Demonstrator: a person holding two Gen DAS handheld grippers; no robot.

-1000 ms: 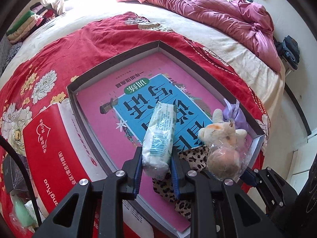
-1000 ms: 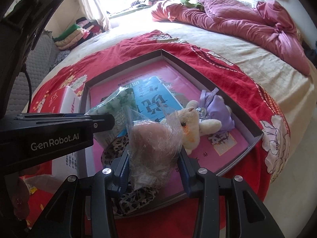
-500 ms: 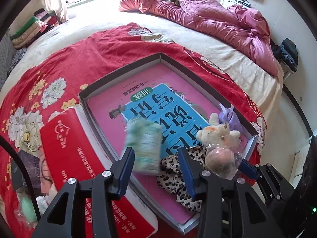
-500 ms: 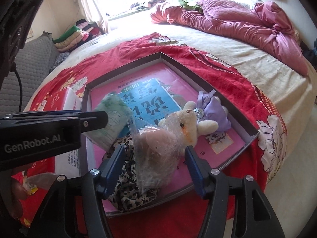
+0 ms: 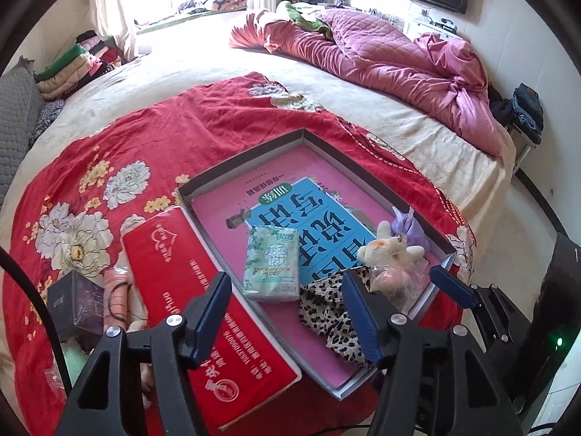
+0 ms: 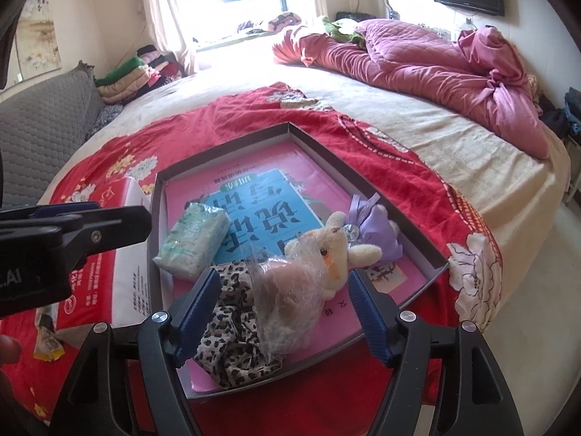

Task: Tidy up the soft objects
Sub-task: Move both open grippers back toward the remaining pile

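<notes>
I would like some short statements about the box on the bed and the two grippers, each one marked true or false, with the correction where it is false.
1. The green tissue pack lies inside the shallow box. True.
2. The left gripper is clamped on the tissue pack. False: its jaws have just been opening and nothing is between them.
3. The leopard-print cloth lies outside the box. False: it lies in the box's near corner.
4. The bagged pink toy rests partly on the leopard-print cloth. True.
5. The right gripper squeezes the bagged toy. False: its jaws have just been opening; the toy lies loose between them.
</notes>
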